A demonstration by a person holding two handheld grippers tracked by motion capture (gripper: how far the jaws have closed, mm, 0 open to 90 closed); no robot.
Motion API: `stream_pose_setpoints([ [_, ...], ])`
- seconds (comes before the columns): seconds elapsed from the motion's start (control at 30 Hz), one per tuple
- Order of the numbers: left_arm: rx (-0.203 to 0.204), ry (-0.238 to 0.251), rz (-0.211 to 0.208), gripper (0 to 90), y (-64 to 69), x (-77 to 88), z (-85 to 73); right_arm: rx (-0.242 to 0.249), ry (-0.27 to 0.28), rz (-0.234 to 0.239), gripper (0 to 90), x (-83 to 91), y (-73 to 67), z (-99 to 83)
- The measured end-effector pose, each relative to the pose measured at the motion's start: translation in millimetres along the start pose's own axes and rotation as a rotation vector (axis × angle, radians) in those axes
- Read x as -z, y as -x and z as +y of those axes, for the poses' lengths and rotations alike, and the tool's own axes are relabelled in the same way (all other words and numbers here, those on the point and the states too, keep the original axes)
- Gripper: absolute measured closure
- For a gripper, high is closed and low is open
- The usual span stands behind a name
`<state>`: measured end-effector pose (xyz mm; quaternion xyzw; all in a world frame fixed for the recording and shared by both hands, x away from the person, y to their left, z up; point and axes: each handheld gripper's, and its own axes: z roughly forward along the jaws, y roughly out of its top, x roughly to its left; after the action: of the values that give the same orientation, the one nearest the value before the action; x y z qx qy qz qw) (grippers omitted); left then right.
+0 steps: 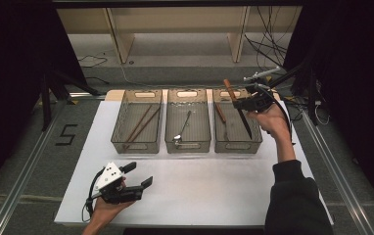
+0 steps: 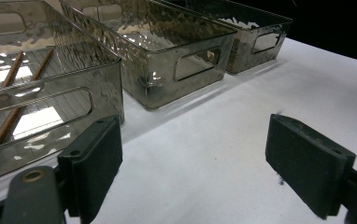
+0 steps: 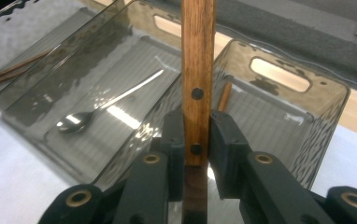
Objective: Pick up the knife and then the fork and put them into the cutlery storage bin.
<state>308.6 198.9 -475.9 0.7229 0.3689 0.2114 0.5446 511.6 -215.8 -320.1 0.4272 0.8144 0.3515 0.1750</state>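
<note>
Knife point(image 1: 239, 110) was the item in hand at this inspection: wooden handle with two rivets, dark blade, held above the right-hand bin point(image 1: 258, 142) with the blade slanting down toward me and the handle pointing up and away.

Working left to right, I noted my left gripper point(image 1: 138, 175) low over the white table point(image 1: 214, 191) in front of the bins, jaws spread wide and holding nothing; in the left gripper view bare table lay between the pads. The left bin point(image 1: 118, 132) held a pair of chopsticks point(image 1: 142, 123). The middle bin point(image 1: 169, 134) held a single spoon point(image 1: 183, 128), bowl toward me. The right-hand bin already contained another wooden-handled utensil point(image 1: 220, 112), which I could not identify further.

My right gripper point(image 3: 196, 140) was clamped on the knife at the lower end of the handle, pads either side of the rivet nearest the blade.

Handling judgement: the knife looked stiff and moderately light, with the weight toward the blade. The wood gave the pads fair purchase; the blade would be slick and thin, so the handle near the rivets was the correct place to hold. With a single clamping point, I judged it liable to pivot if swung quickly.
</note>
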Motion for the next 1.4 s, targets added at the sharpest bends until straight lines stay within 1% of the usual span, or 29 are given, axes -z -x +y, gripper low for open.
stream_pose_setpoints([
  [0.07, 0.000, 0.001, -0.001, 18.6, 0.0, 0.1, 0.1, -0.004, 0.006, -0.006, 77.3, -3.5, 1.6, 1.0],
  [0.13, 0.001, 0.001, 0.000, 18.6, 0.0, -0.1, -0.1, -0.001, 0.005, -0.026, 77.3, -7.3, 3.5, 0.9],
  [0.2, -0.003, 0.000, -0.001, 18.7, -0.2, -0.3, -0.2, -0.003, -0.006, -0.048, 77.3, -11.1, 6.3, 0.7],
  [0.4, -0.004, -0.002, -0.003, 18.6, 0.2, -0.5, -0.1, -0.020, -0.003, -0.068, 77.3, -17.8, 14.1, -2.3],
  [0.47, -0.002, -0.001, -0.003, 18.6, 0.3, -0.5, -0.1, -0.020, -0.001, -0.083, 77.3, -20.8, 15.4, -4.4],
  [0.53, -0.003, -0.001, -0.003, 18.6, 0.2, -0.4, -0.1, -0.024, -0.005, -0.084, 77.3, -24.0, 17.4, -7.2],
  [0.67, -0.002, 0.000, -0.002, 18.6, -0.1, -0.2, -0.1, -0.030, -0.026, -0.100, 77.3, -32.4, 21.7, -16.5],
  [0.9, -0.003, -0.003, -0.003, 18.6, 0.3, -0.6, -0.1, -0.023, -0.028, -0.104, 77.2, -36.0, 22.3, -22.5],
  [1.07, -0.003, -0.001, -0.003, 18.6, 0.4, -0.6, -0.2, -0.027, -0.035, -0.101, 77.2, -38.6, 22.7, -28.1],
  [1.13, -0.003, 0.000, -0.003, 18.6, 0.5, -0.6, -0.2, -0.024, -0.034, -0.108, 77.2, -40.8, 22.7, -30.6],
  [1.4, -0.003, 0.000, -0.003, 18.6, 0.6, -0.6, -0.2, -0.027, -0.059, -0.104, 77.2, -49.1, 22.1, -36.5],
])
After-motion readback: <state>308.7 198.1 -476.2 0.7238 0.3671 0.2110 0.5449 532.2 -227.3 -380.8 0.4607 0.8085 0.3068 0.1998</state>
